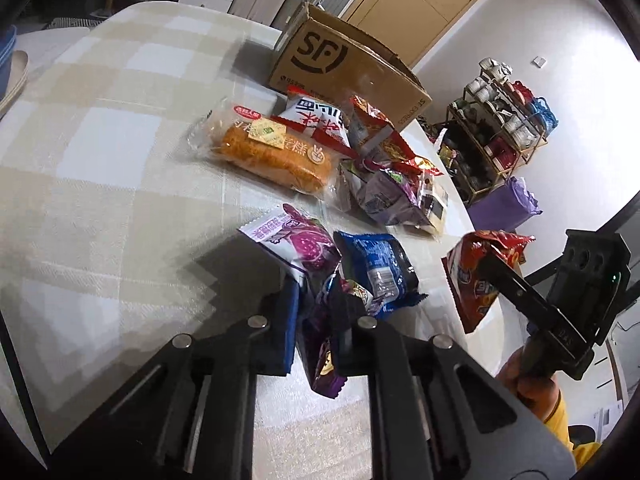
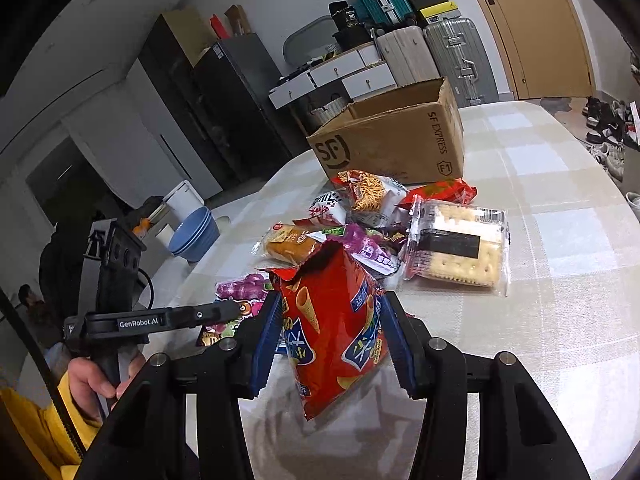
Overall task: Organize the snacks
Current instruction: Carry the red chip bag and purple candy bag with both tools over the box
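Snacks are what you hold in both hands, and most of the sorting is still ahead of you. Nearest in your left wrist view, the left tongs (image 1: 316,320) are pressed together on a small purple packet (image 1: 320,356), which hangs down between the pads clear of the table (image 1: 100,160). Just beyond them, at about twelve o'clock, lie a white-and-purple packet (image 1: 292,240) and a blue packet (image 1: 376,268), side by side and touching. At three o'clock in the same view your right tongs (image 2: 328,332) carry a red chip bag (image 2: 332,320); the right wrist view shows their blue pads pinching it across the middle, the bag upright and lifted off the cloth. Further out, the loose pile remains on the table: a bread roll in clear wrap (image 1: 272,152) on its left, a white-and-red noodle packet (image 1: 316,120) behind it, a red-and-white bag of crunchy sticks (image 2: 368,196), and a clear tray of crackers (image 2: 456,248) on the pile's right side in the right wrist view. Farthest, at twelve o'clock behind the pile, stands the open cardboard box (image 2: 392,144), which I take to be where the snacks go. Neither view looks into it, so you cannot tell what is already packed. By my reading you are early to midway: two items lifted, at least half a dozen still waiting on the table, and both held ones have yet to reach the box.
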`<control>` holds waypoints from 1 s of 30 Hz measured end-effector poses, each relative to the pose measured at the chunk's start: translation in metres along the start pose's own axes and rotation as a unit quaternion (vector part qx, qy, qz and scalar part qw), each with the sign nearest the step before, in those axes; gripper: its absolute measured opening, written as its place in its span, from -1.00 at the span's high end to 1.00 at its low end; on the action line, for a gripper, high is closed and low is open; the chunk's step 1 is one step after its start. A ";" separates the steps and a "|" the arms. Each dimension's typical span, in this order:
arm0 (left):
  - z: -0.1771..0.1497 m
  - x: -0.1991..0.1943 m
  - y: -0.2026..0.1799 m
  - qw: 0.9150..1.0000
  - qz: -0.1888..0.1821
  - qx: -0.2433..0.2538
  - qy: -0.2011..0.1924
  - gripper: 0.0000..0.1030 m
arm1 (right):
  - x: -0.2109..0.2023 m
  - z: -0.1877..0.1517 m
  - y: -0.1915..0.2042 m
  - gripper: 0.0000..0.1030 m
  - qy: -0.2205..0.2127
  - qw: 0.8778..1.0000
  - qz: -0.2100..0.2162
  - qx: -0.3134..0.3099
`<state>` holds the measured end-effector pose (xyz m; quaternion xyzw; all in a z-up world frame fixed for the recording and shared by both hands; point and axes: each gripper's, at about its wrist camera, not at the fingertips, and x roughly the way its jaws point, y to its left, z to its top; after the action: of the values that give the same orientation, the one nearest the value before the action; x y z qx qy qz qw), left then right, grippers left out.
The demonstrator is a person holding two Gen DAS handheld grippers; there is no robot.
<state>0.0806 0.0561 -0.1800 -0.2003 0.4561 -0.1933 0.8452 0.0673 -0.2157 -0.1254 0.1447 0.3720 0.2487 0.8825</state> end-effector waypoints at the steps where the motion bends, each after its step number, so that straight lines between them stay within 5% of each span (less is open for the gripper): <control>1: -0.001 -0.002 -0.001 1.000 -0.001 0.003 -0.001 0.82 | -0.001 0.000 0.001 0.03 0.000 1.000 0.000 0.000; 13: 0.004 -0.043 -0.015 0.998 -0.010 0.038 -0.045 0.82 | -0.009 0.021 0.016 0.03 -0.017 1.000 0.012 -0.010; 30: 0.091 -0.108 -0.061 0.988 -0.035 0.110 -0.105 0.82 | -0.028 0.107 0.027 0.03 -0.065 0.996 0.052 -0.018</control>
<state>0.0940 0.0739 -0.0276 -0.1413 0.3332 -0.2499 0.8981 0.1197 -0.2162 -0.0239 0.1638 0.3011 0.2909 0.8932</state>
